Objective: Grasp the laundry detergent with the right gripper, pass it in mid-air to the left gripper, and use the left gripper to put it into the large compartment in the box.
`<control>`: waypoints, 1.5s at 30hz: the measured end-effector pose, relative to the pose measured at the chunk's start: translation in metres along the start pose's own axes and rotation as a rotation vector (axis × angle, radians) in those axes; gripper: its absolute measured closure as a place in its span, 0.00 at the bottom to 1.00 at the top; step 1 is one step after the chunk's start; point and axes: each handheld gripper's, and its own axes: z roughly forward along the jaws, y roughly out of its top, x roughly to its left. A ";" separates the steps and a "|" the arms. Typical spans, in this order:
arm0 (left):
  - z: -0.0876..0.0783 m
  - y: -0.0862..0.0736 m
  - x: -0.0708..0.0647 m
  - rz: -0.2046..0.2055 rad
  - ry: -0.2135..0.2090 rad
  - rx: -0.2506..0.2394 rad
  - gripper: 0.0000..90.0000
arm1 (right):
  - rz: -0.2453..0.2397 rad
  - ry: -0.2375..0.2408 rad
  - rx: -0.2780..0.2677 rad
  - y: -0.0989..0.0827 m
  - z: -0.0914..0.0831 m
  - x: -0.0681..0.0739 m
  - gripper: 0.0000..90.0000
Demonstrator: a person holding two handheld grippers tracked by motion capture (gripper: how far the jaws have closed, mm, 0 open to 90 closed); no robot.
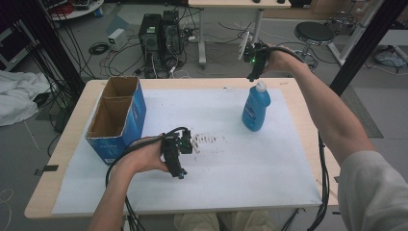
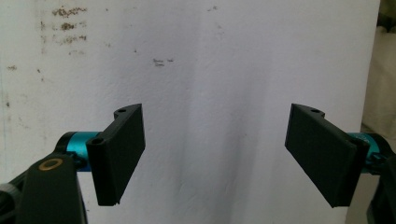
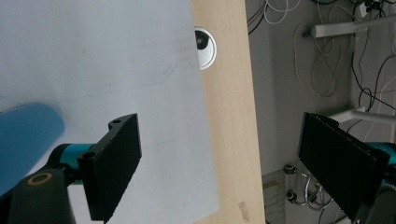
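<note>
A blue bottle (image 1: 255, 109) with a white cap stands upright on the white sheet (image 1: 226, 168) at the back right of the table. My right gripper (image 1: 252, 76) hovers just above and behind its cap, held by the right hand. In the right gripper view its jaws (image 3: 233, 163) stand wide apart with nothing between them, and the bottle (image 3: 25, 135) lies off to the left. My left gripper (image 1: 179, 171) is low over the sheet in the middle front. Its jaws (image 2: 219, 154) are open over bare sheet.
An open blue cardboard box (image 1: 118, 118) stands at the table's left. Brown stains (image 1: 207, 140) mark the sheet beside the left gripper. The wooden table edge (image 3: 229, 116) with a round cable grommet (image 3: 204, 46) runs behind the bottle. Computer towers (image 1: 159, 36) and cables lie beyond.
</note>
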 end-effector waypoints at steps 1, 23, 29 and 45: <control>0.000 0.000 0.000 0.004 0.000 0.000 0.22 | 0.005 -0.001 -0.005 0.000 -0.001 0.000 0.14; 0.002 0.002 0.001 0.015 0.002 -0.004 0.22 | 0.009 -0.038 0.018 -0.020 -0.021 0.003 0.14; 0.003 0.003 0.002 0.010 -0.007 0.006 0.22 | 0.015 -0.035 0.035 -0.031 -0.034 0.008 0.14; 0.000 0.007 0.000 0.019 -0.012 0.013 0.22 | 0.035 0.023 0.089 -0.062 -0.056 0.042 0.14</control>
